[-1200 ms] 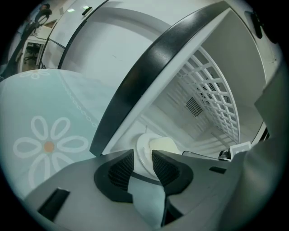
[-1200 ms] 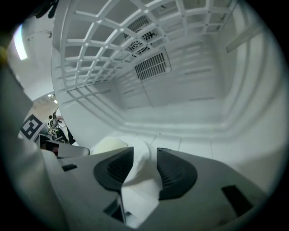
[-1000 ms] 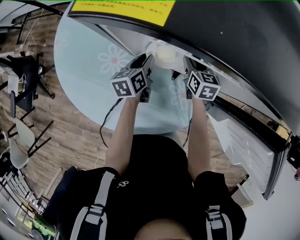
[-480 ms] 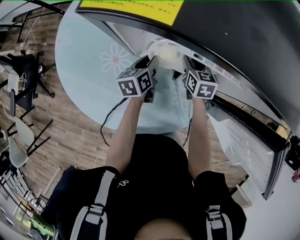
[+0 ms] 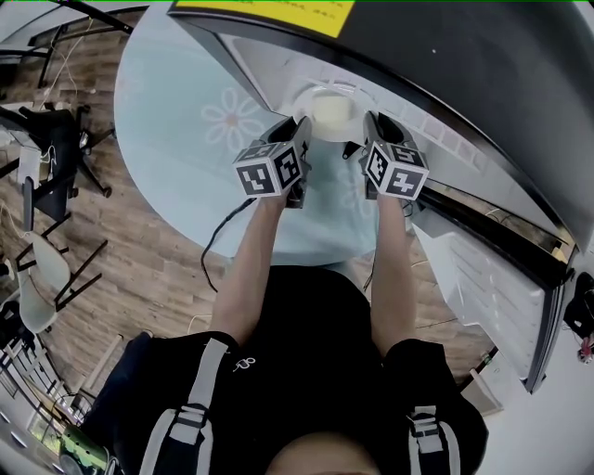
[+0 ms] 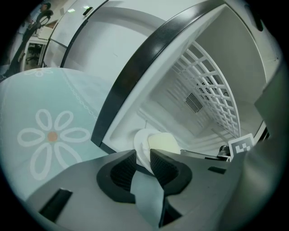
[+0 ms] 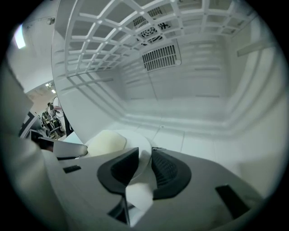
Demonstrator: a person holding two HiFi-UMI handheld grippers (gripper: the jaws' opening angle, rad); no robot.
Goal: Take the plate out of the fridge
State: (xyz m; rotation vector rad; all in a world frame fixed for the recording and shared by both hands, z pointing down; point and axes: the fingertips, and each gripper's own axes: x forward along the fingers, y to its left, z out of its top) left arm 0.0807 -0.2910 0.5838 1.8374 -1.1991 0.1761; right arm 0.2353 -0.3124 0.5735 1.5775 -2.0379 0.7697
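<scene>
While the person in the black shirt leans over the round table (image 5: 176, 139), both forearms reach forward side by side, and each hand carries a gripper with a marker cube on its back. Under the arms, the table's pale blue-green cloth shows a white flower (image 5: 232, 121) print, and a black cable (image 5: 212, 243) trails off the near edge of the table.

The left gripper (image 5: 301, 128) and the right gripper (image 5: 368, 122) point down into the open mouth of a small fridge (image 5: 436, 56) that stands on the table. Its door (image 5: 492, 288) is swung wide to the person's right.

A white plate (image 6: 140, 143) sits at the front edge of the fridge floor, with a pale yellow block (image 6: 163, 143) lying on it. The left gripper has the plate's left rim between its jaws, and the right gripper has the opposite rim between its own. Both pairs of jaws have just been closing. Their ribbed black pads stand close on either side of the thin rim, but from what I can see neither pair pinches it, so both grippers are loose around the plate.

Above the plate, a white wire rack (image 6: 212, 99) spans the inside of the fridge. Farther in, a slotted vent (image 7: 161, 56) sits high on the white back wall. A yellow label (image 5: 278, 11) lies on the fridge's dark top.
</scene>
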